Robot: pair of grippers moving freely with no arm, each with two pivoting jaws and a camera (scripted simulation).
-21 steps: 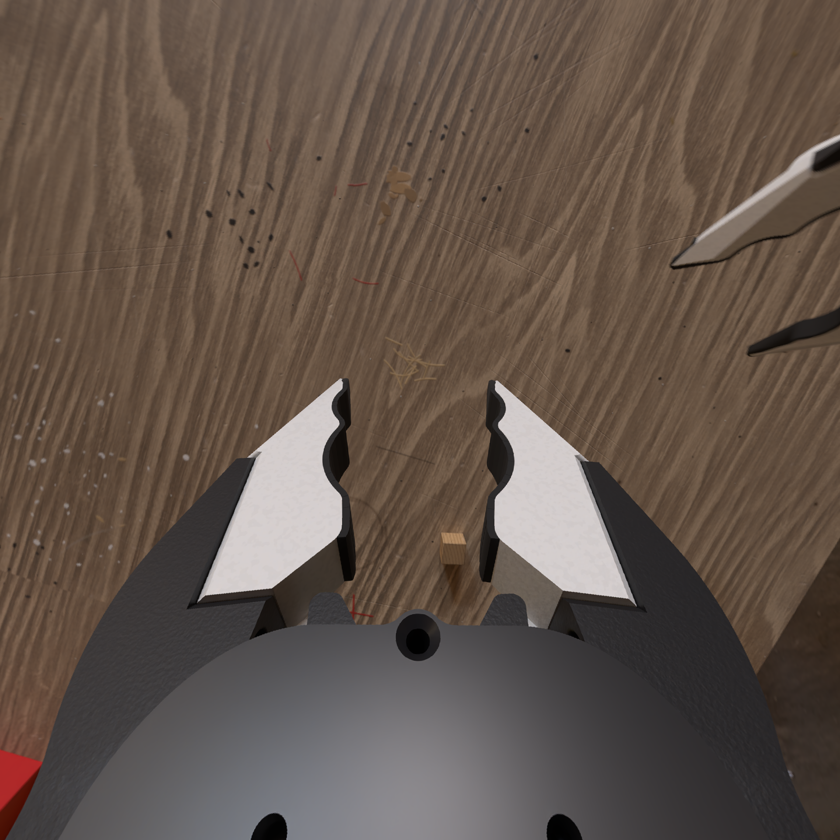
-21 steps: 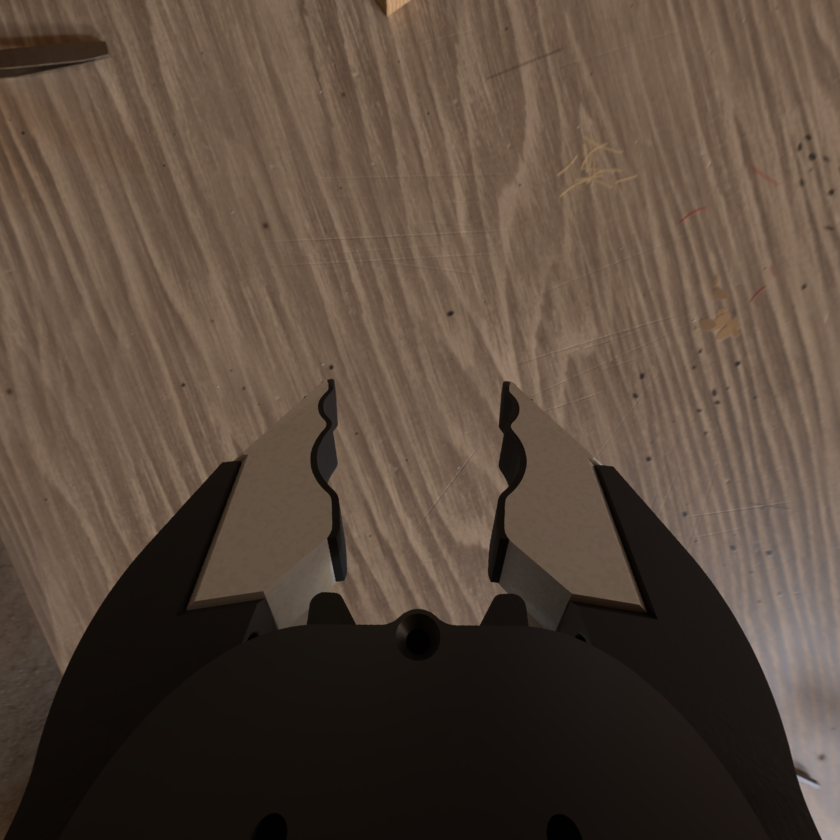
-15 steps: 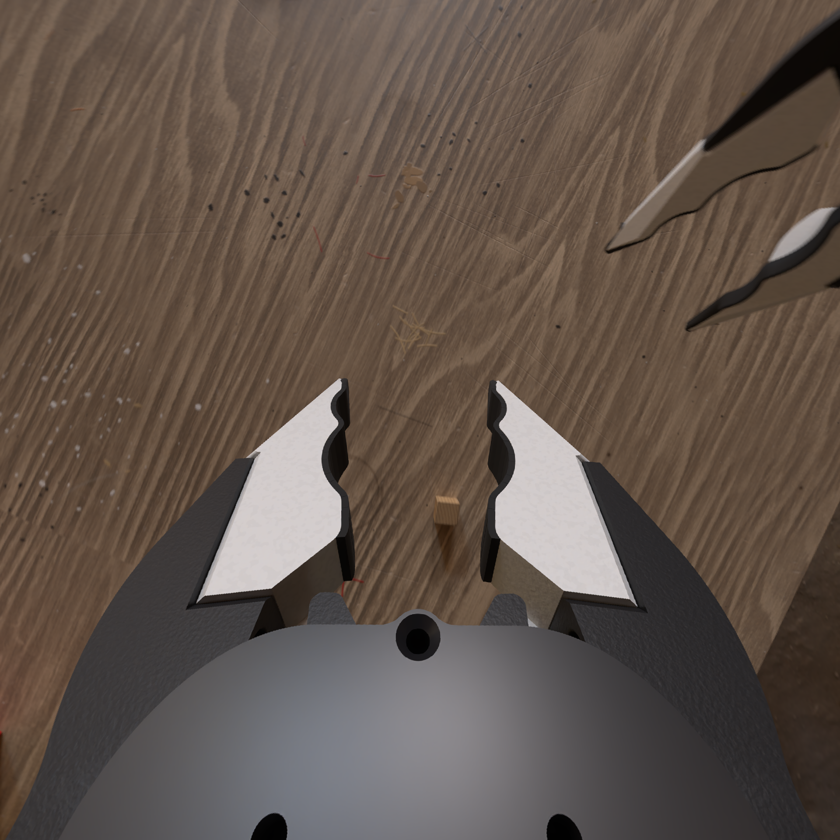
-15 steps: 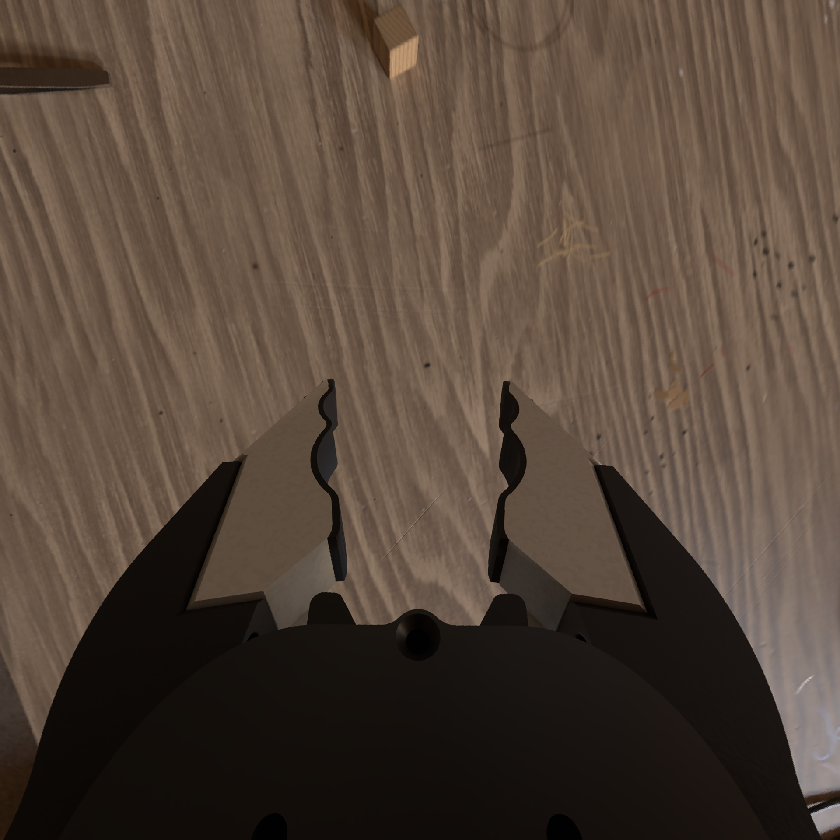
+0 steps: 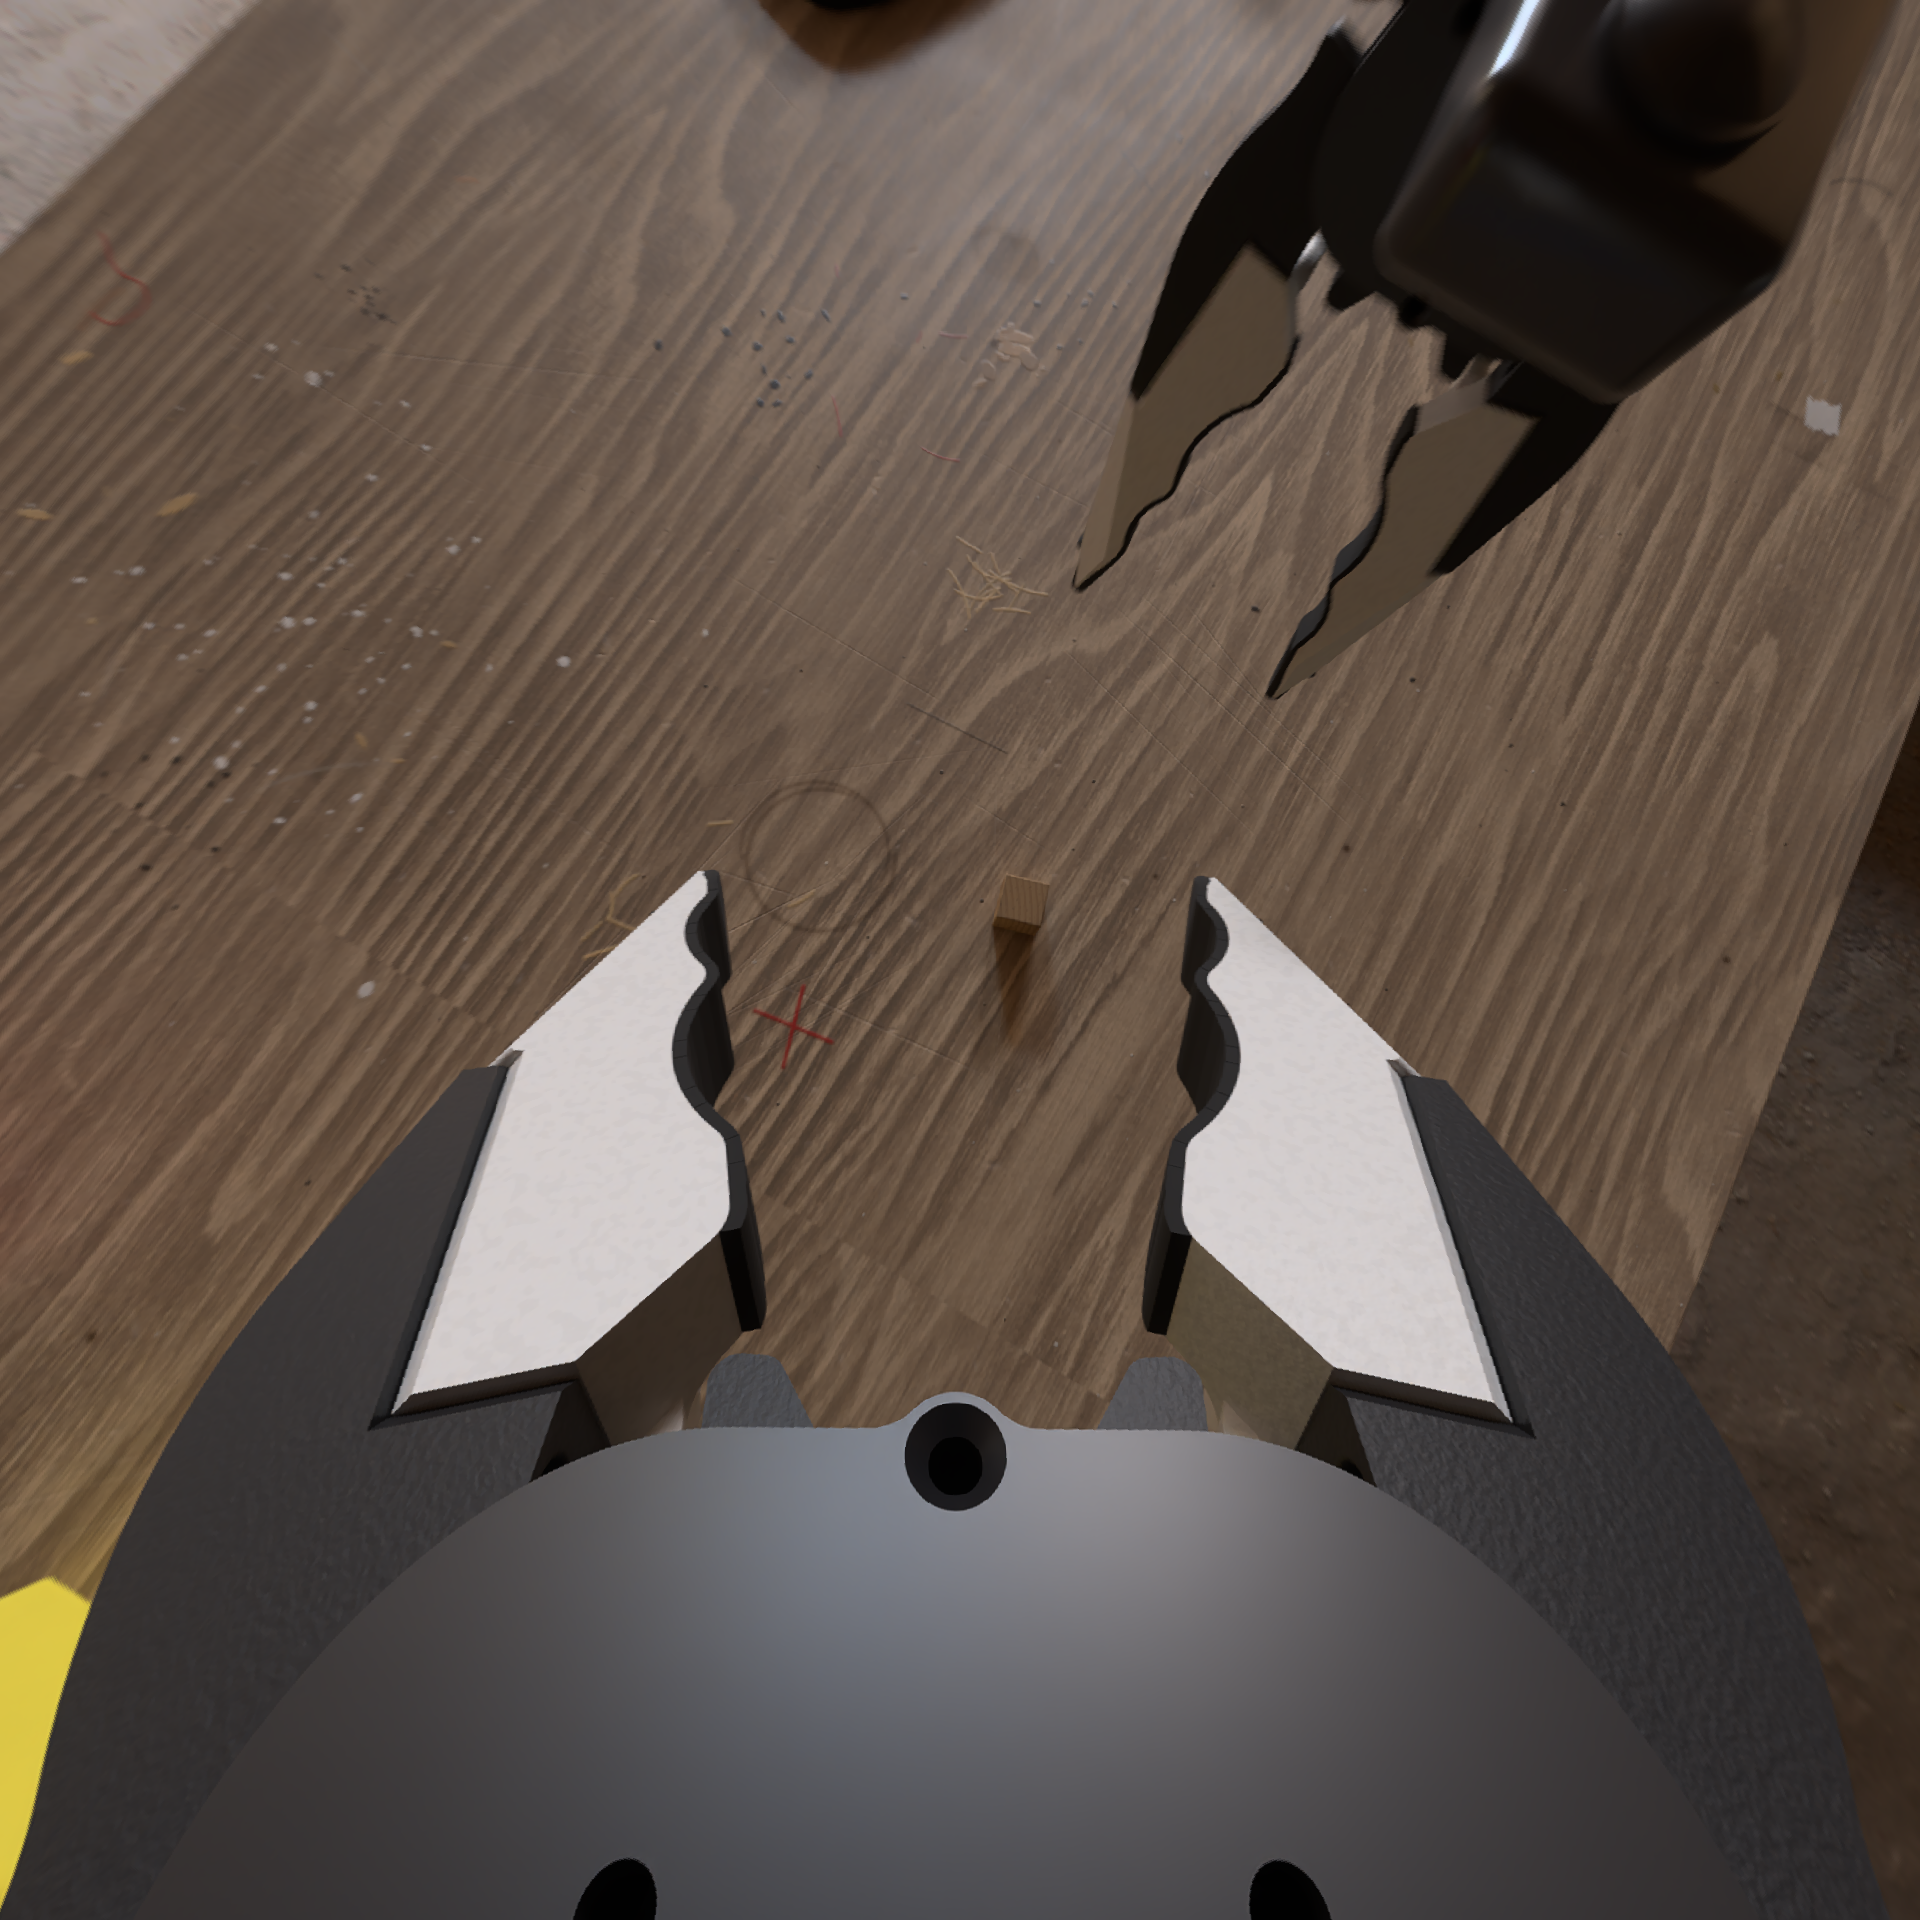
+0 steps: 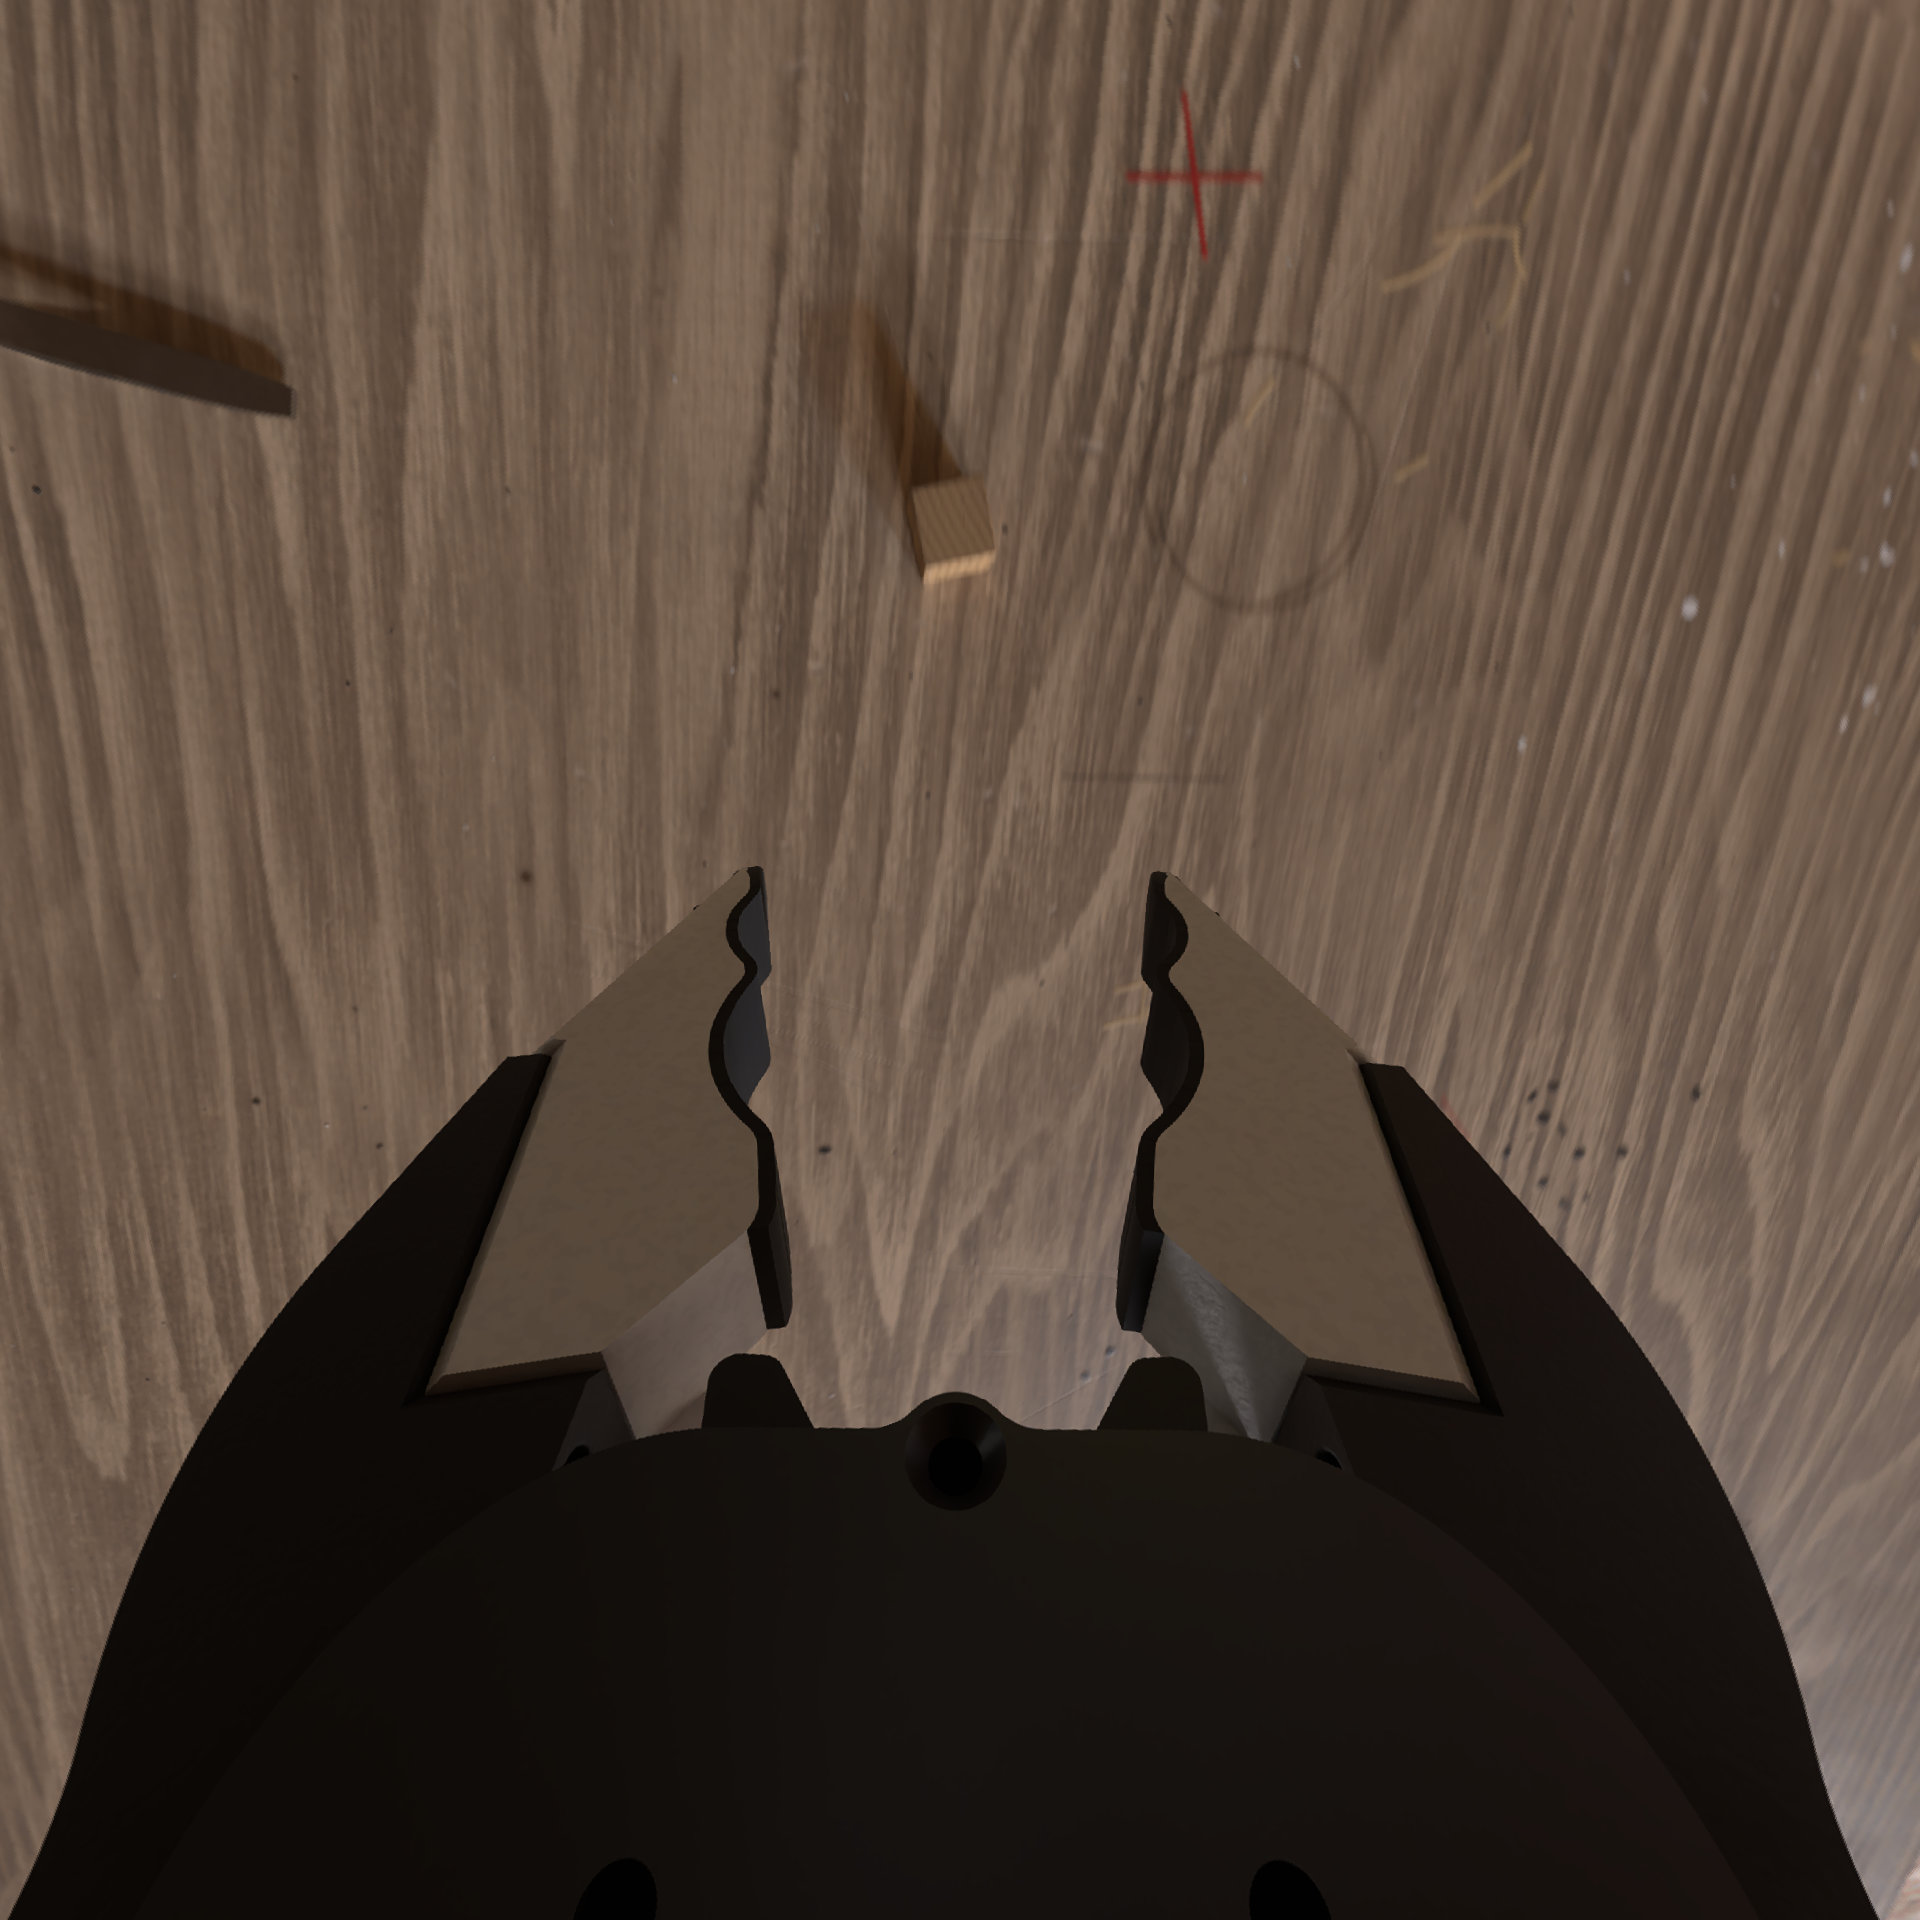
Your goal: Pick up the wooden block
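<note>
The left gripper (image 5: 956, 904) stands high over the wooden table (image 5: 416, 623), jaws spread wide and holding nothing. It has drawn back and up over the last half second: the wooden block (image 5: 1020, 900), formerly deep between its fingers near the right one, now sits on the table level with the fingertips and a little right of centre, untouched.

Just beside the block lie a faint pencilled circle (image 5: 818, 854) and a small red cross (image 5: 793, 1027).

Farther off, the right gripper (image 5: 1184, 634) has come well into view from the far right, its jaws also parted and empty, tips aimed toward the block (image 6: 951, 535), which now lies nearer its line.

Judgement: the right gripper appears to be taking over the approach; no grasp has begun.

No brand, label or legible writing is visible, though the far table edge is too dim to be sure.
</note>
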